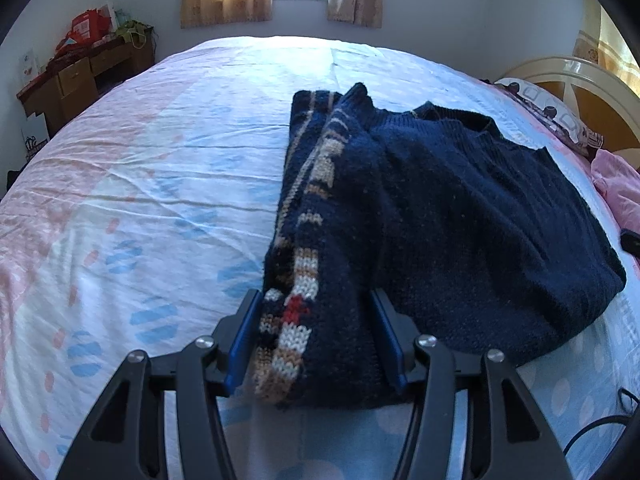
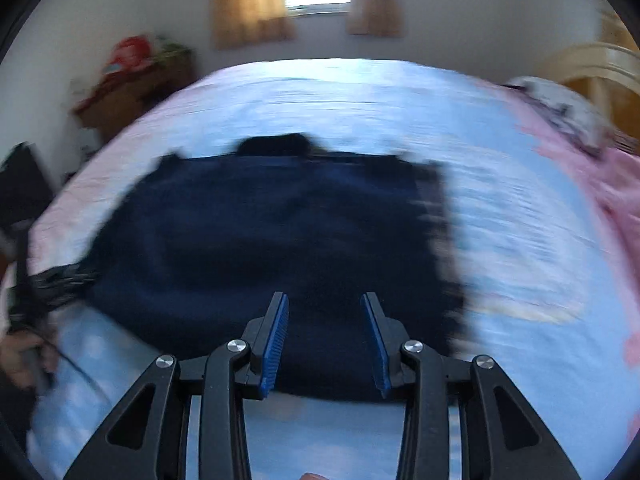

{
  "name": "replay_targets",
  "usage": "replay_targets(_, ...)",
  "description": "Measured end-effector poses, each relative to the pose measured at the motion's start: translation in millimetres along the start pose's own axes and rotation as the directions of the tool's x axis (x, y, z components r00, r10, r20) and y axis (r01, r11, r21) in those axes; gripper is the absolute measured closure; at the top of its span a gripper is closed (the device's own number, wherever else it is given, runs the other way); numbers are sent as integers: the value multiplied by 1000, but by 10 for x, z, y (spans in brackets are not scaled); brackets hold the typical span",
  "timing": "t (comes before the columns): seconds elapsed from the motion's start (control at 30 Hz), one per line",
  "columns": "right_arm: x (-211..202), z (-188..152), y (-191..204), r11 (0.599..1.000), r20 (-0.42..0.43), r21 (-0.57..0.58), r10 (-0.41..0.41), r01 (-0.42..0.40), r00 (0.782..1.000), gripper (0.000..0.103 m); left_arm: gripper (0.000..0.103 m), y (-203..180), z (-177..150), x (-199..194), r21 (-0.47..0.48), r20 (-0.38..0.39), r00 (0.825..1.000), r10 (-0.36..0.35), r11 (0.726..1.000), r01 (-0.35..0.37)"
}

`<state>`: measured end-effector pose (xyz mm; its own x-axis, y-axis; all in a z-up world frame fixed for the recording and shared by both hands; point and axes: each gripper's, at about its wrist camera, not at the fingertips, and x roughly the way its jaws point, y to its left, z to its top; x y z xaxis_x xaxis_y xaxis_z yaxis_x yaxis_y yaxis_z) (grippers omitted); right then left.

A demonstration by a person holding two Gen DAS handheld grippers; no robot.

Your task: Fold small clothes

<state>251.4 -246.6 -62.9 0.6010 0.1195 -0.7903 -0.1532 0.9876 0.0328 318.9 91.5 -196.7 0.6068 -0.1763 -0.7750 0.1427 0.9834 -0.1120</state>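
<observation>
A navy knitted sweater [image 1: 472,216] lies on the bed sheet [image 1: 160,184], with a striped tan, white and red sleeve or side panel [image 1: 308,240] folded over its left part. My left gripper [image 1: 316,300] has its blue-padded fingers wide apart on either side of the near end of that striped fold; whether they press it I cannot tell. In the blurred right wrist view the same sweater [image 2: 260,240] lies flat. My right gripper [image 2: 324,304] is open and empty over its near hem.
A wooden desk [image 1: 80,76] with red clutter stands at the far left by the wall. A pillow [image 1: 552,116], a headboard [image 1: 576,80] and a pink blanket [image 1: 620,188] lie on the right. A black cable [image 1: 600,428] runs at the near right.
</observation>
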Motion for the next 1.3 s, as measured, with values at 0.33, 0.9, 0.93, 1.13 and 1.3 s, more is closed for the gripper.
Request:
replay_targets(0.33, 623, -318, 664, 991, -119, -125, 34, -49, 992, 64, 44, 47, -106, -78, 14, -9, 1000, -4, 1000, 4)
replay_targets(0.9, 465, -176, 759, 984, -49, -170, 53, -60, 997, 64, 35, 272, -2, -111, -71, -27, 1000, 13, 997, -15)
replay_targets(0.93, 530, -187, 753, 984, -58, -170, 36, -45, 998, 64, 34, 297, -28, -75, -84, -29, 1000, 7, 996, -9)
replay_targets(1.13, 573, -345, 539, 985, -116, -141, 87, -103, 989, 64, 34, 316, -56, -91, -64, -23, 1000, -20, 998, 19)
replay_targets(1.3, 491, -412, 486, 978, -122, -176, 91, -111, 988, 64, 30, 364, -88, -161, -68, -29, 999, -38, 997, 36)
